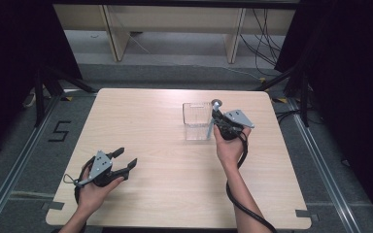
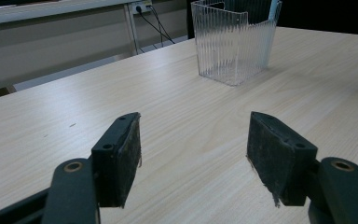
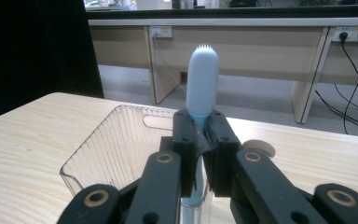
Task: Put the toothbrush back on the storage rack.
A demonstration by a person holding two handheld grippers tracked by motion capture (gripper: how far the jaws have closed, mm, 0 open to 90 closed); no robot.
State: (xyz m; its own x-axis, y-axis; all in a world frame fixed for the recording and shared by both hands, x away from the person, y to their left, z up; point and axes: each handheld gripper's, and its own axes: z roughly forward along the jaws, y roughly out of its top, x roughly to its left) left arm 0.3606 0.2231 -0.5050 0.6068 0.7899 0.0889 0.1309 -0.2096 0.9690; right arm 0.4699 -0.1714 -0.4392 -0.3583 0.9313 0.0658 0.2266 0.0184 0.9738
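**Toothbrush held by the clear box**

The right tongs [image 3: 199, 154] pinch a light blue toothbrush [image 3: 203, 79] tight. It stands up straight, brush end on top, just beside the clear box [image 1: 196, 121], at the box's right wall. The left tongs [image 2: 193, 154] are spread wide with nothing in them. They rest on the table [image 1: 175, 165], well apart from the box.

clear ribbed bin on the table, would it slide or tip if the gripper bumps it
The clear ribbed bin looks thin-walled and holds nothing heavy, so it is probably light and would slide on the smooth table before tipping. Its broad flat base suggests it stays upright under a low push. The right gripper, shut on a toothbrush at its rim, could nudge it.
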